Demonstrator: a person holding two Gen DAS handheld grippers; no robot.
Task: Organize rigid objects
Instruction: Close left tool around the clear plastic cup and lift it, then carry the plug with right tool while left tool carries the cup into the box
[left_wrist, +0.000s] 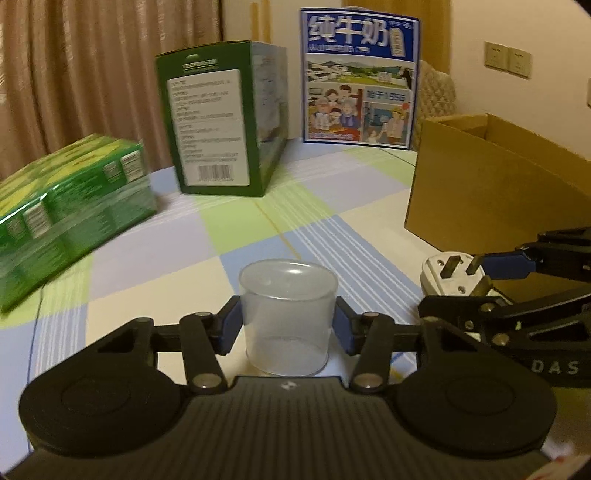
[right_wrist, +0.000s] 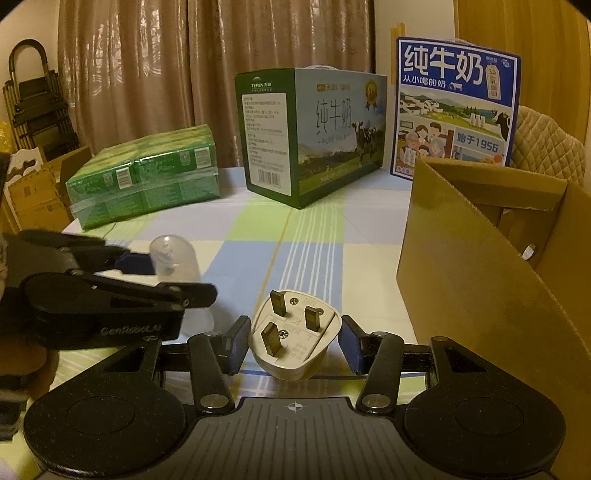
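My left gripper (left_wrist: 288, 325) is closed on a translucent plastic cup (left_wrist: 287, 317): both blue pads (left_wrist: 232, 326) press against opposite sides of the cup wall, and the cup sits upright between them, mouth upward, its base at or just above the checked tablecloth (left_wrist: 177, 258); I cannot tell whether it touches the cloth. My right gripper (right_wrist: 293, 341) brackets a white three-pin plug (right_wrist: 293, 332). The plug lies tilted with its three flat pins facing up and away from me. The left pad is touching or all but touching the plug body; the right pad stands just beside it with a thin gap visible, so I cannot tell whether the grip is firm. In the left wrist view the right gripper and plug appear at the right edge, near the cup. Just to the right of the plug stands an open cardboard box (right_wrist: 480, 266), its near wall rising above the plug. Farther back on the table, a shrink-wrapped green carton pack (right_wrist: 147, 177) lies flat at the left, a green milk case (right_wrist: 306, 136) stands upright in the middle, and a blue milk case (right_wrist: 454, 110) stands upright behind the cardboard box. A brown curtain (right_wrist: 184, 66) hangs behind the table.
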